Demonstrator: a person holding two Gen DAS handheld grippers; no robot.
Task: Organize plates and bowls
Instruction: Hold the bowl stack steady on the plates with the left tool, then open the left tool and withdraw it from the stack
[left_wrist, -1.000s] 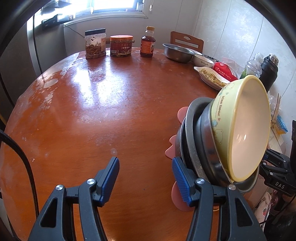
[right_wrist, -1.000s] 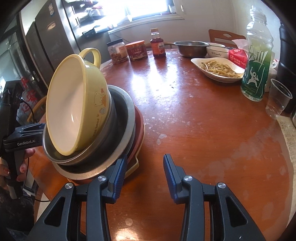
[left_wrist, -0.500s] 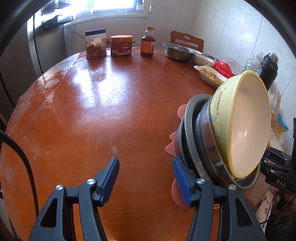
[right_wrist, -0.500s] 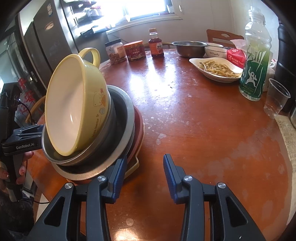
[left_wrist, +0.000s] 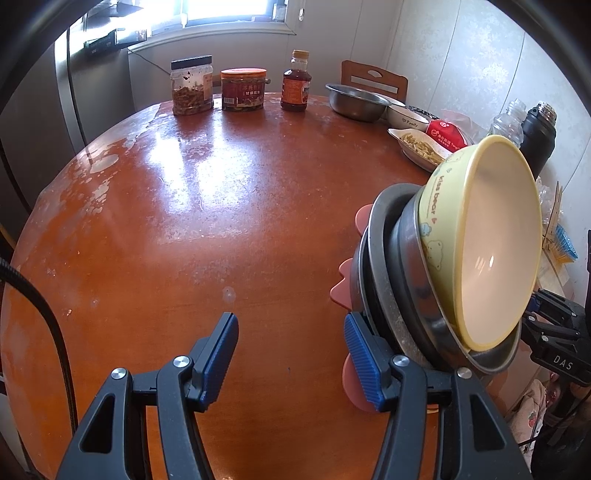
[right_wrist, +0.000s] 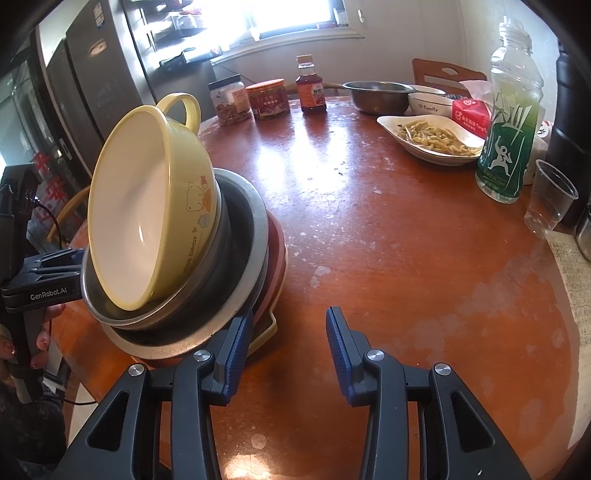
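Left wrist view: the left gripper (left_wrist: 290, 352) has its fingers spread with nothing between them above the round table (left_wrist: 184, 221). Its right pad lies against the edge of the stack (left_wrist: 391, 295), which sits near the table's edge: yellow bowl (left_wrist: 491, 240) nested in steel dishes on pink plates.

Right wrist view: the right gripper (right_wrist: 286, 350) is likewise spread and empty, its left pad against the stack. Only this view shows the bowl's handle (right_wrist: 184, 105), a green bottle (right_wrist: 509, 122) and a clear cup (right_wrist: 548, 199).

Two jars (left_wrist: 192, 85), a sauce bottle (left_wrist: 295, 82) and a green bottle (right_wrist: 509, 122) stand apart.
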